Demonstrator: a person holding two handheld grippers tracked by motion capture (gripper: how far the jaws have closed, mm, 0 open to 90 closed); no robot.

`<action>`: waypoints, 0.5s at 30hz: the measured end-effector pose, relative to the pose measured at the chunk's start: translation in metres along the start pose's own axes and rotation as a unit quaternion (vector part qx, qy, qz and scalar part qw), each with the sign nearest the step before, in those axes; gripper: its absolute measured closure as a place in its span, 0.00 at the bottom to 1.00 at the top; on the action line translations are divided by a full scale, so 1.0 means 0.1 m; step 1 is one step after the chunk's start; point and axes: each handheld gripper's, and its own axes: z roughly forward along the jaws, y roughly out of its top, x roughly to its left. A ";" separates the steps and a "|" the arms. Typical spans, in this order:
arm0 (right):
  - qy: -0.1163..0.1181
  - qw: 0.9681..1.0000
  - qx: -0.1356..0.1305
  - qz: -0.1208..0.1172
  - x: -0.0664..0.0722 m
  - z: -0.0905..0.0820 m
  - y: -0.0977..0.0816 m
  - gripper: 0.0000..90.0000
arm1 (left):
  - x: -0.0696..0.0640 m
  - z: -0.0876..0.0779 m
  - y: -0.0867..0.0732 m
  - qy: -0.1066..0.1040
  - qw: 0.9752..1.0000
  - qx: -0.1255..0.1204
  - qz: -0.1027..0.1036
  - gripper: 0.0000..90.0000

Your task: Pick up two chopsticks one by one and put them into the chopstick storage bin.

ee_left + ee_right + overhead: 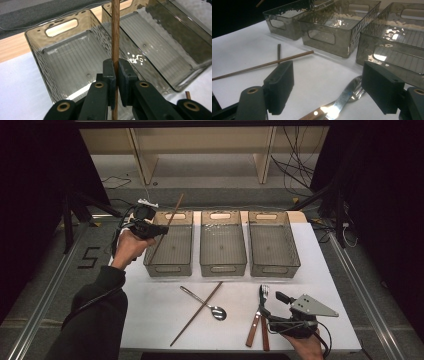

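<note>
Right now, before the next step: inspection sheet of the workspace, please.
Surface: white tabletop, flat, no spills seen.
Job's things: thin brown wooden chopstick clamped in the left tool, above the left grey clear plastic bin; middle bin and right bin hold nothing.
Clutter: second wooden chopstick crossed with a steel spoon; fork and knife, wooden handles, by the right tool.
Grippers: left tool shut on the chopstick; right tool open, over the fork and knife.
Cables: black lead along the left sleeve; loose wires on the floor behind.
Surroundings: pale wooden shelf frame, dark drapes at both sides.
</note>
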 end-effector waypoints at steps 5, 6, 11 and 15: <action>0.001 1.000 -0.002 -0.001 0.01 0.00 0.00 0.30 | 0.05 0.08 0.03 0.011 1.000 0.001 -0.001 0.94; 0.001 1.000 -0.002 0.000 0.01 0.00 0.00 0.30 | 0.07 0.09 0.04 0.012 1.000 0.002 0.000 0.94; 0.003 1.000 -0.002 0.000 0.00 -0.01 0.00 0.30 | 0.15 0.17 0.07 0.022 1.000 0.001 -0.006 0.94; 0.003 1.000 -0.003 0.001 0.00 -0.01 0.00 0.30 | 0.20 0.25 0.05 0.029 0.999 0.000 -0.013 0.94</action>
